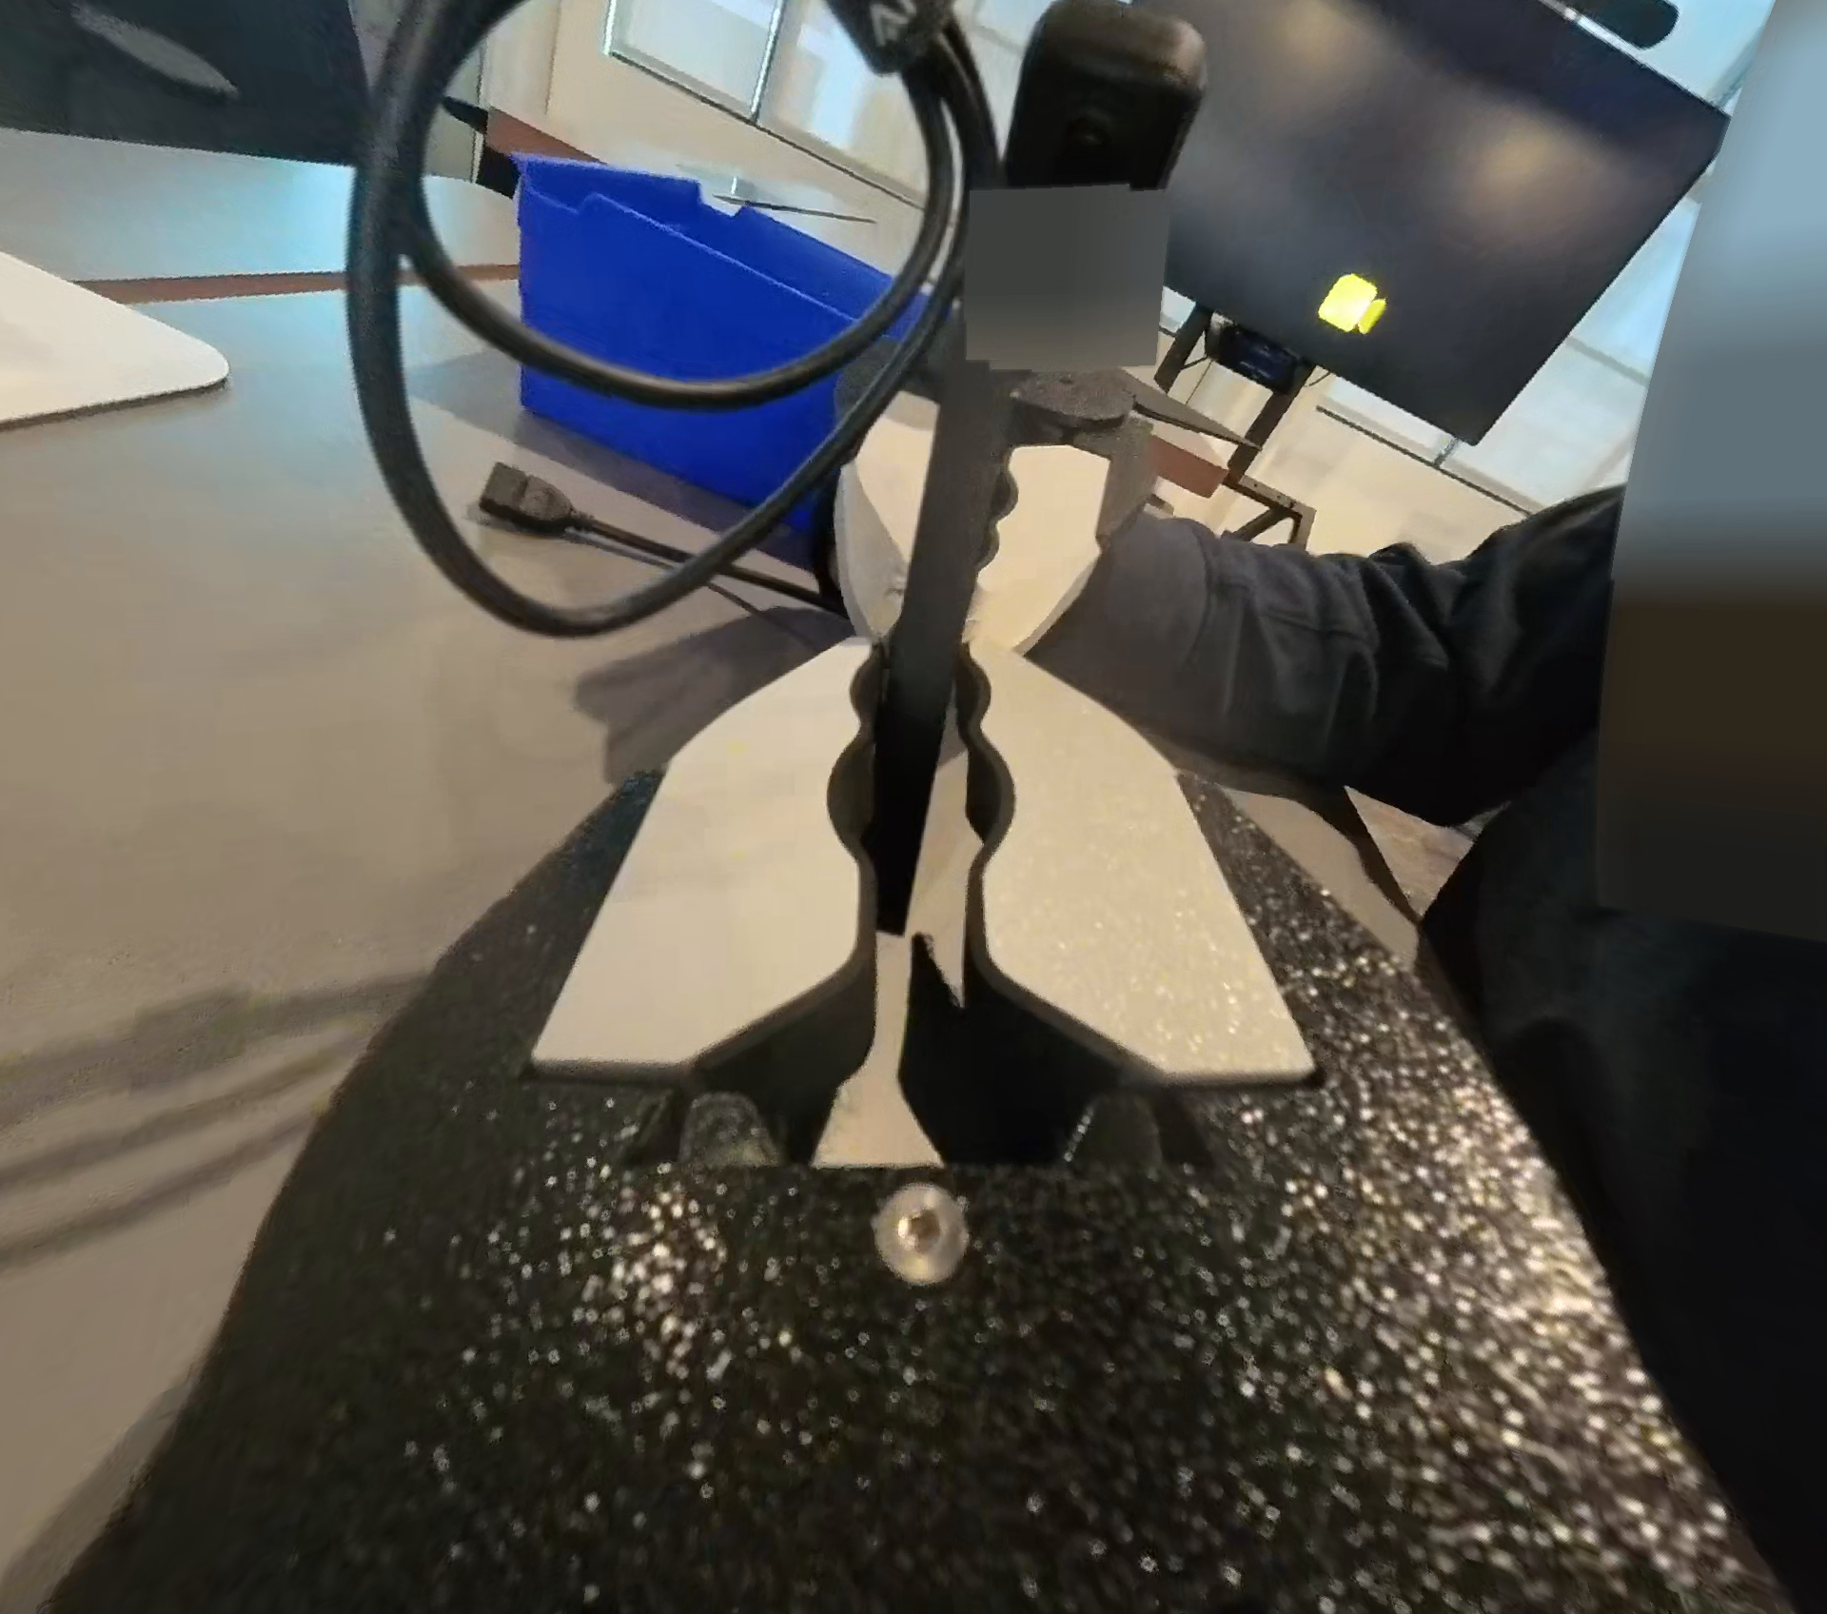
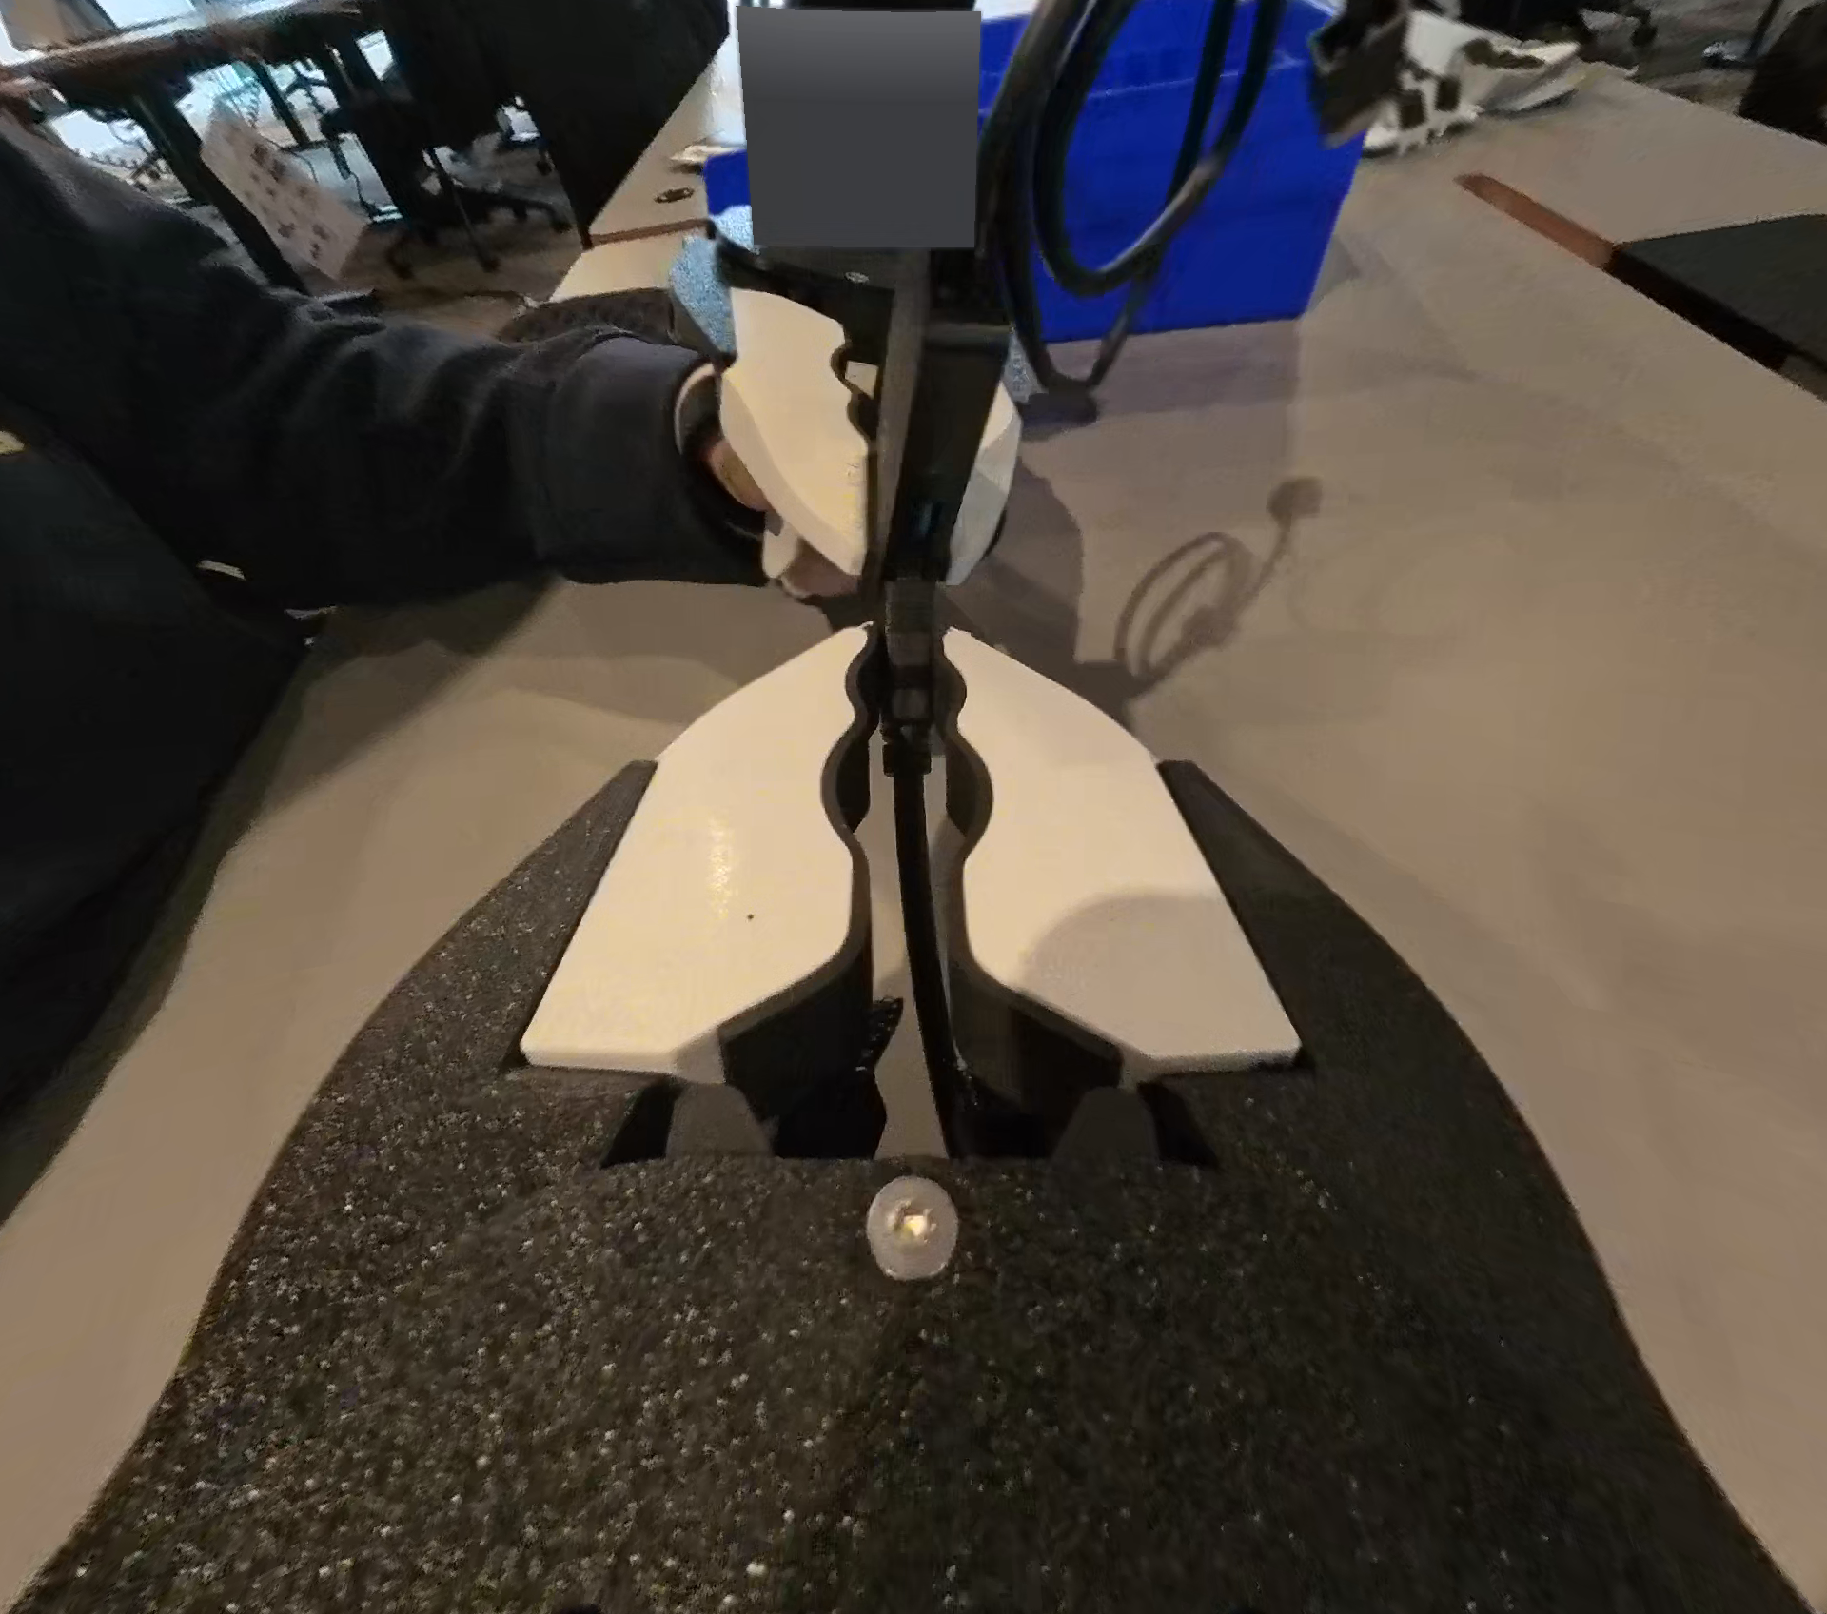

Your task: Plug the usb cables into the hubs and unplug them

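My left gripper [image 1: 924, 657] is shut on a slim black USB hub [image 1: 914, 776], seen edge-on and held above the table. My right gripper [image 2: 905, 647] faces it tip to tip and is shut on the black plug of a USB cable [image 2: 905, 677]. The plug meets the near end of the hub [image 2: 929, 400]. I cannot tell how deep it sits. The cable runs back between my right fingers. A strapped coil of black cable [image 1: 643, 182] hangs above the grippers. It also shows in the right wrist view [image 2: 1137, 133].
A blue bin [image 1: 692, 341] stands on the grey table [image 1: 247, 726] behind the grippers. A loose black USB connector [image 1: 524, 494] lies on the table by the bin. A dark monitor [image 1: 1384, 133] stands at the back right. A dark-sleeved arm [image 2: 346, 429] holds each gripper. My left and right fingertips are right by each other.
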Motion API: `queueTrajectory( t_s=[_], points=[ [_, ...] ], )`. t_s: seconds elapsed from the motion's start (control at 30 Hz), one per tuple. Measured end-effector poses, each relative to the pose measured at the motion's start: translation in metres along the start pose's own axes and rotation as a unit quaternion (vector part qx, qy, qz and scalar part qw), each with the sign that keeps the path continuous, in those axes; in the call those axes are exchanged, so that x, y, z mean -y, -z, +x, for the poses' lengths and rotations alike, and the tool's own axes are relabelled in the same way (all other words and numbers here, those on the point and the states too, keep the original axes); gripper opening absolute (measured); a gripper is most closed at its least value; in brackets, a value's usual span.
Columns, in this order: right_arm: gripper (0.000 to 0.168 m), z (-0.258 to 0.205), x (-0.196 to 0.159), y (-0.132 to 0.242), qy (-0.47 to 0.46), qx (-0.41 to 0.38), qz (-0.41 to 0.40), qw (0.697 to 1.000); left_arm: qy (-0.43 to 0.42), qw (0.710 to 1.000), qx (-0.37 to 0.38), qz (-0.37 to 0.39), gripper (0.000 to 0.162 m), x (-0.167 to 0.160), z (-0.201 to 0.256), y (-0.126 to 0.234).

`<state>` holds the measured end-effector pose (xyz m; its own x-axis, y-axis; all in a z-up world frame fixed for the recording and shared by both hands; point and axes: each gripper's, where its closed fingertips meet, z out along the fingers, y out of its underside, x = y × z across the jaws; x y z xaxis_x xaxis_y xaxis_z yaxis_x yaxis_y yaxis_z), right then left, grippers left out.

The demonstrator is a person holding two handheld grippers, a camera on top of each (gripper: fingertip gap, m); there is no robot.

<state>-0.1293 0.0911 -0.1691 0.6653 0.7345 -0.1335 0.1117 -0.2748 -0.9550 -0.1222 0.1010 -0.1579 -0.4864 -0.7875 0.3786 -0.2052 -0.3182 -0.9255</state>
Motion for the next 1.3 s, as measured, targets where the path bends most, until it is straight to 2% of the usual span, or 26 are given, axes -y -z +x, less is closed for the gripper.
queueTrajectory(
  t_s=[0.1, 0.27, 0.33, 0.47, 0.63, 0.8, 1.0, 1.2, 1.3],
  points=[
    [0.009, -0.006, 0.007, 0.002, -0.005, 0.02, 0.013, 1.0, -0.04, 0.999, -0.009, -0.007, 0.01, 0.005, 0.008, 0.001],
    [0.01, -0.023, 0.008, 0.005, 0.004, 0.09, 0.018, 0.996, -0.047, 0.996, -0.073, -0.027, 0.01, 0.002, 0.027, 0.003],
    [0.01, -0.022, 0.009, 0.003, 0.015, 0.074, 0.013, 0.997, -0.051, 0.996, -0.07, -0.03, 0.01, 0.001, 0.025, 0.004],
    [0.01, 0.001, 0.011, 0.002, 0.037, -0.017, 0.009, 0.999, -0.082, 0.996, 0.01, -0.029, 0.01, 0.01, 0.007, 0.003],
    [0.009, -0.027, 0.01, -0.001, 0.021, 0.078, 0.012, 0.997, -0.075, 0.993, -0.069, -0.06, 0.01, 0.002, 0.029, 0.01],
    [0.009, -0.007, 0.013, -0.004, 0.046, -0.01, 0.009, 0.999, -0.1, 0.994, -0.002, -0.045, 0.01, 0.009, 0.012, 0.012],
    [0.01, -0.035, 0.007, -0.01, 0.05, 0.077, -0.009, 0.996, -0.094, 0.989, -0.073, -0.091, 0.01, -0.004, 0.035, 0.021],
    [0.009, -0.017, 0.013, -0.01, 0.069, -0.001, 0.003, 0.998, -0.115, 0.992, -0.022, -0.054, 0.01, 0.005, 0.02, 0.02],
    [0.009, -0.025, 0.015, -0.009, 0.052, 0.041, 0.016, 0.998, -0.106, 0.992, -0.051, -0.052, 0.01, 0.005, 0.027, 0.021]
  ],
)
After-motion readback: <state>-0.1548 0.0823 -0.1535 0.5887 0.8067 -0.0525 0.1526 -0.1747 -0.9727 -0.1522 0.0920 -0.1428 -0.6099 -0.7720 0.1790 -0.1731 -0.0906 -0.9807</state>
